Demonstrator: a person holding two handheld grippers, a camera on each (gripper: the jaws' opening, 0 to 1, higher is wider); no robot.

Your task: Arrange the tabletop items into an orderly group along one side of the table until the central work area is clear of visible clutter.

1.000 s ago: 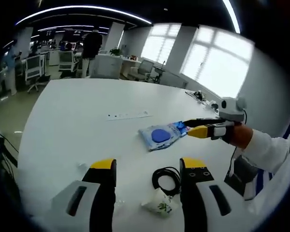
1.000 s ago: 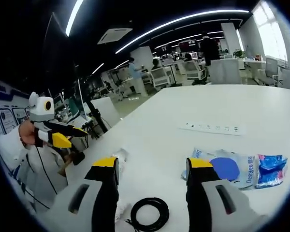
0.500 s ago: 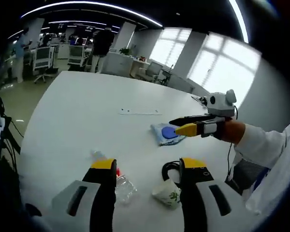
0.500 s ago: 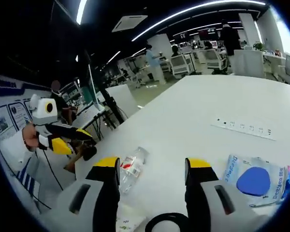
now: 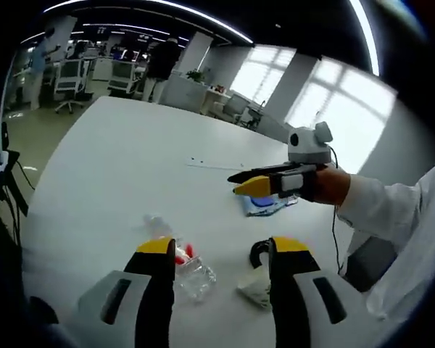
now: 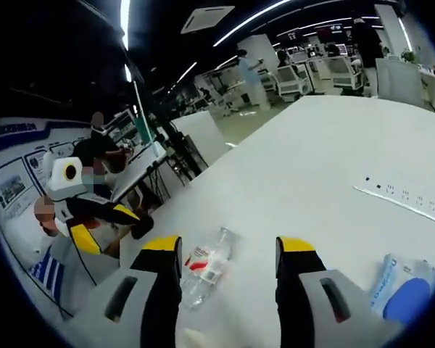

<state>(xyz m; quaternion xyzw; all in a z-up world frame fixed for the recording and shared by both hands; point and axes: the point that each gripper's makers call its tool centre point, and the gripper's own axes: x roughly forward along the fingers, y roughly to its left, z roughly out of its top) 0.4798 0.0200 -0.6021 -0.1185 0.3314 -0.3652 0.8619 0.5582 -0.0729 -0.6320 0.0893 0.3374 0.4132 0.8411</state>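
White table [image 5: 116, 167] | bottle [image 6: 206, 264], pouch [image 6: 402, 290] scattered | both grippers apart, empty

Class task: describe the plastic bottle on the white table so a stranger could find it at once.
Start at the big white table. Near its close edge, the bottle lies on its side between the right gripper's yellow-tipped jaws. It is clear and crumpled with a red-and-white label, unlike the blue-and-white packet further right.

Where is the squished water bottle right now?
The clear plastic bottle lies on its side on the white table. In the left gripper view it sits between that gripper's jaws, left of the crumpled paper cup; the right gripper view shows it between its jaws too.
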